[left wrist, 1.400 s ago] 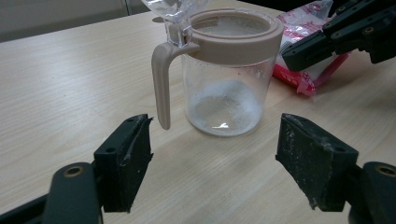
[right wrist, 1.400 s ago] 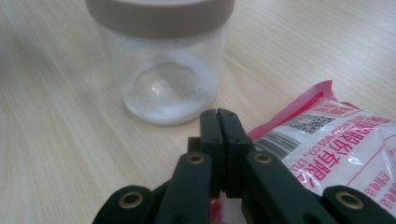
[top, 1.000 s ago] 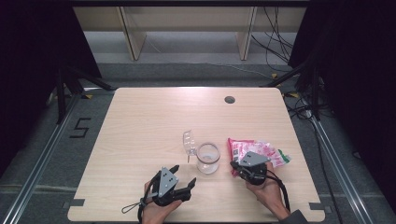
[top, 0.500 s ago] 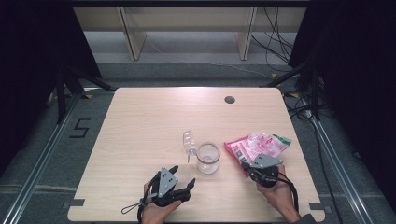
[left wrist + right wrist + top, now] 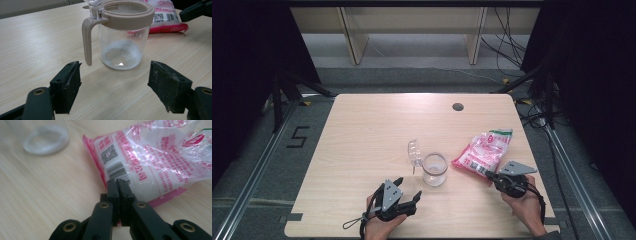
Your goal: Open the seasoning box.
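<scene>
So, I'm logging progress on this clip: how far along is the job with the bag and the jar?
Early. Done: the jar stands with its lid flipped open and a little white powder at the bottom. In hand: the right gripper is shut on the edge of the pink bag; the left gripper waits open before the jar. Left: probably lifting the bag and pouring it into the jar.

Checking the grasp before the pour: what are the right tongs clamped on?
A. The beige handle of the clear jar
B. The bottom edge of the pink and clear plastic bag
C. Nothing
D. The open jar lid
B: in the right gripper view the right tongs are shut on the barcode edge of the pink and clear plastic bag.
</scene>
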`<state>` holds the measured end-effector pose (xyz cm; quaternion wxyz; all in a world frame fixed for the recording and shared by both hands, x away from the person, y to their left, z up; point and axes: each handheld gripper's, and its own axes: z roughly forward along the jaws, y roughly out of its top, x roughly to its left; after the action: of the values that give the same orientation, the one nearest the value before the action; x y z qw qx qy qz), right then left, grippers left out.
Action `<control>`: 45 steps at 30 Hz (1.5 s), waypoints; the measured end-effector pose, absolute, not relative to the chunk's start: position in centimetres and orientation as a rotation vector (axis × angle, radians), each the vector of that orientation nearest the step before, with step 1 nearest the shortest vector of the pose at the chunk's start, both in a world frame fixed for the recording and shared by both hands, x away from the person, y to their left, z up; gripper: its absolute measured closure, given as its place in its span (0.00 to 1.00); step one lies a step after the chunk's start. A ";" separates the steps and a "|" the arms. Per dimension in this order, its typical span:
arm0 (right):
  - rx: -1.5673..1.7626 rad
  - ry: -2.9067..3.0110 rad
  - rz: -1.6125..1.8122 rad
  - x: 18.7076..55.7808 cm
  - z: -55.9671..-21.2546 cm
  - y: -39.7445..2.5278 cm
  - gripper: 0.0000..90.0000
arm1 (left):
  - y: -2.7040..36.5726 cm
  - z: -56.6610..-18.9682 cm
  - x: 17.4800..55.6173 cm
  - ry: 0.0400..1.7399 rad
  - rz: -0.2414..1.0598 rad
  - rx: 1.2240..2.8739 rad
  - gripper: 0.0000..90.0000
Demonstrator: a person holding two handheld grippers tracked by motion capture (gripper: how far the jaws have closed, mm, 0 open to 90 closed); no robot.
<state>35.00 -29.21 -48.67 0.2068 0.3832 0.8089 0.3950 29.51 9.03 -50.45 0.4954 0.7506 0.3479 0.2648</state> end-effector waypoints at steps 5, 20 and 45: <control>1.220 2.072 1.250 35.1 -47.8 -31.2 0.73 | 9.1 -50.5 29.6 0.833 0.646 1.818 0.28; 1.436 1.876 1.283 38.5 -48.3 -33.6 0.45 | 8.3 -50.6 29.5 0.870 0.606 1.795 0.28; 1.662 1.894 1.309 43.0 -50.4 -32.5 0.56 | 8.4 -50.6 29.4 0.867 0.615 1.808 0.28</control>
<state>43.01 -32.52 -50.39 0.1505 0.5787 0.6594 0.4558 29.41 8.36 -50.61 0.4990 0.7471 0.3582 0.2541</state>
